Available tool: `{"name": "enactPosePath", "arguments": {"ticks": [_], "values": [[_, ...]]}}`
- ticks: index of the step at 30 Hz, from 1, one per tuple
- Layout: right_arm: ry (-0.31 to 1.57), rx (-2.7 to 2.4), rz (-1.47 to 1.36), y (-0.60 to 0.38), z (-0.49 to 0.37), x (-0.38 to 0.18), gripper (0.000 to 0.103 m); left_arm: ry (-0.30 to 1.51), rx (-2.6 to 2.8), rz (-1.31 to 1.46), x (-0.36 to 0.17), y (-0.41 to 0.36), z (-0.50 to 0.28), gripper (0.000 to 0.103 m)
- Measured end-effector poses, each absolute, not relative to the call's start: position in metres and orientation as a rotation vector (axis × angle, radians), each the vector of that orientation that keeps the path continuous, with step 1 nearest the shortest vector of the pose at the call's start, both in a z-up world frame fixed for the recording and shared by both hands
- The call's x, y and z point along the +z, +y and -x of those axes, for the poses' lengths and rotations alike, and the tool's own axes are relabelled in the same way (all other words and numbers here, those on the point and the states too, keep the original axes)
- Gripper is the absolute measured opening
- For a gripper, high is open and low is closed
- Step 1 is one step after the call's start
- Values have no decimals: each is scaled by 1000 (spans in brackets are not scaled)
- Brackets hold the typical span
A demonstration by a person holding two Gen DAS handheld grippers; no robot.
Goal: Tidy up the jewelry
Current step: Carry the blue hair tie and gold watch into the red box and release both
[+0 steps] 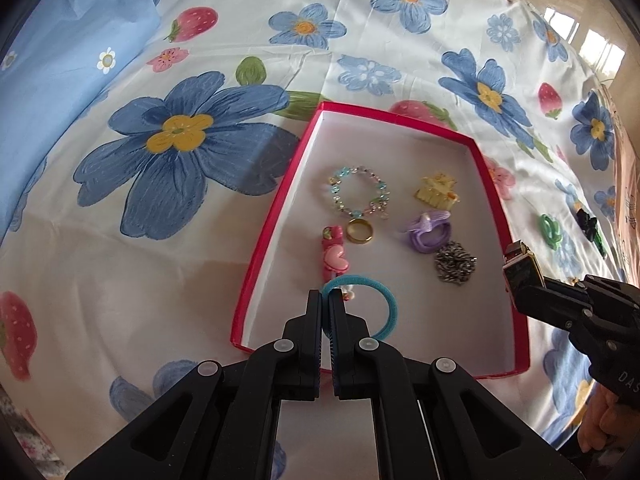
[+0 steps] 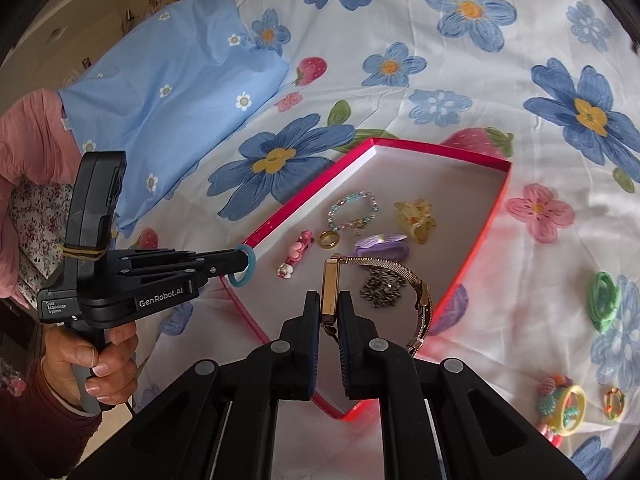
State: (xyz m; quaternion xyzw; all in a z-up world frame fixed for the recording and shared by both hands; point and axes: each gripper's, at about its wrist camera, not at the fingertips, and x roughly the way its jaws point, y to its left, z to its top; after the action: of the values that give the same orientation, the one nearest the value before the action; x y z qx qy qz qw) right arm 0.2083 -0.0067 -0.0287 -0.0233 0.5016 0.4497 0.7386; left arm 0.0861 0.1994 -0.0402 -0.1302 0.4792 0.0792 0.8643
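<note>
left gripper [image 1: 326, 300] clamps the blue hair tie [image 1: 362, 300] above the red box [image 1: 256, 264]'s near-left corner; right gripper [image 2: 330, 300] grips the gold watch [image 2: 331, 290], near-right rim.

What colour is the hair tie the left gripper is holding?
Blue. The hair tie shows best in the left wrist view, pinched in the left gripper over the box.

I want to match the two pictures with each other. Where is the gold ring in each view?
Left wrist view: the gold ring lies in the middle of the red box, just below the beaded bracelet and right of the pink heart hair clip.
Right wrist view: the ring lies in the box, center-left, under the bracelet.
Shared landmark: the purple hair tie.
</note>
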Motion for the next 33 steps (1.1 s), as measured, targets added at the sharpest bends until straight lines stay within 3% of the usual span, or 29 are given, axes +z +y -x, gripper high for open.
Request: {"name": "enactPosePath", "arguments": {"ticks": [19,23,25,27,33], "values": [[1224,999,140,25,-215,-75,8,1108,207,234,-82,205,-121,3],[1230,1000,146,25,-216,-76,8,1108,204,240,-84,205,-123,8],[1235,1002,143,25,-216,-77,10,1108,199,245,-84,205,-123,14],[1234,1002,139,24,-216,-76,12,1105,210,239,-83,205,-123,28],[1232,999,141,24,-214,-75,12,1104,214,246,-83,205,-120,29]]}}
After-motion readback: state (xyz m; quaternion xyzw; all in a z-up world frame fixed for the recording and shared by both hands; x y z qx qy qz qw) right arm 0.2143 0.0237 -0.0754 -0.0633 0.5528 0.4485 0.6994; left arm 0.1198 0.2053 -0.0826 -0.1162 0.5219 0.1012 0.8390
